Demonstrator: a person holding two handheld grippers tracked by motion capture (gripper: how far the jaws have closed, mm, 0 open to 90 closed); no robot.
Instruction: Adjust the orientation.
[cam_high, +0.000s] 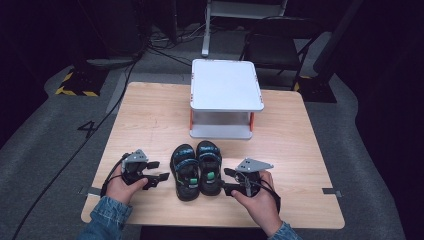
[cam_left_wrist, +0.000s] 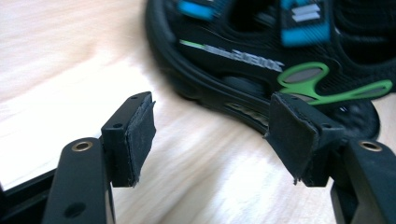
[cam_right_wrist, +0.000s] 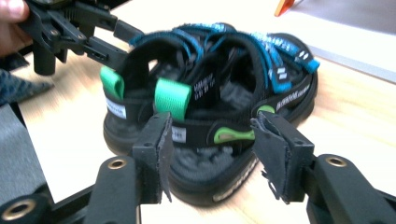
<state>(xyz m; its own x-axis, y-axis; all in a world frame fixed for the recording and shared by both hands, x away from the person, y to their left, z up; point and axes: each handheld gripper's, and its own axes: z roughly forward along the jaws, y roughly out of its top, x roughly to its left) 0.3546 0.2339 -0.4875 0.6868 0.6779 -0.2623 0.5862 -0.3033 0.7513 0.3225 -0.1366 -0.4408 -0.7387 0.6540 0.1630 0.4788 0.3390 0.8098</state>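
Note:
Two black sandals with blue straps and green heel tabs lie side by side on the wooden table (cam_high: 150, 115): the left sandal (cam_high: 184, 171) and the right sandal (cam_high: 209, 167). My left gripper (cam_high: 160, 170) rests just left of the pair. It is open with bare table between its pads, and the left sandal's (cam_left_wrist: 243, 56) side lies just beyond it in the left gripper view (cam_left_wrist: 212, 140). My right gripper (cam_high: 226, 181) sits just right of the pair. Its jaws (cam_right_wrist: 212, 149) stand apart at the right sandal's (cam_right_wrist: 219, 93) heel end, and the pads do not press on it.
A white two-level stand (cam_high: 226, 85) with orange legs stands at the back middle of the table. A dark folding chair (cam_high: 272, 47) is behind the table. The left gripper (cam_right_wrist: 93, 37) appears beyond the sandals in the right gripper view. The front table edge lies near the person's hands.

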